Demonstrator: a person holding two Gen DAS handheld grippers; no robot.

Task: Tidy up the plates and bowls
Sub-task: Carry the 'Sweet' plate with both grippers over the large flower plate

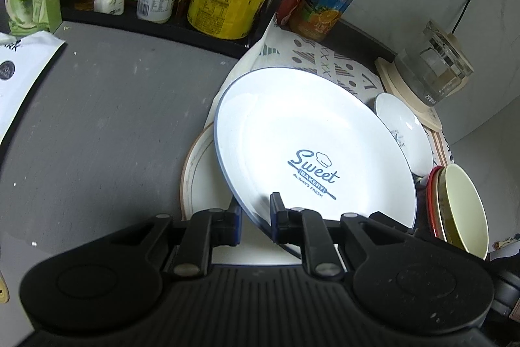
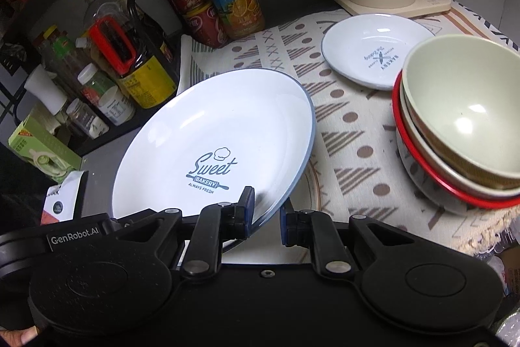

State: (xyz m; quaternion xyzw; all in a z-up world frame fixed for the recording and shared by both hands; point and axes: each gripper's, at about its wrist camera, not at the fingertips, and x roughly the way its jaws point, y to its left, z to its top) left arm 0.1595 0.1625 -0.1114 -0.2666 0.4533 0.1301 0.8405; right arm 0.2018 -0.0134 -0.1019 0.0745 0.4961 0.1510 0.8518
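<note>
Grey countertop [image 1: 107,119] and a patterned cloth [image 2: 351,132] lie under a large white blue-rimmed "Sweet Bakery" plate [image 2: 214,139], tilted above a cream gold-lined plate [image 1: 201,184]. Left gripper [image 1: 256,220] and right gripper [image 2: 266,217] each pinch its near rim. Beyond sit a small white dish [image 2: 373,51] and stacked bowls [image 2: 461,126].

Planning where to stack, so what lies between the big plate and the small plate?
Only bare patterned cloth between the big plate and the small plate, clearest in the right wrist view.
</note>
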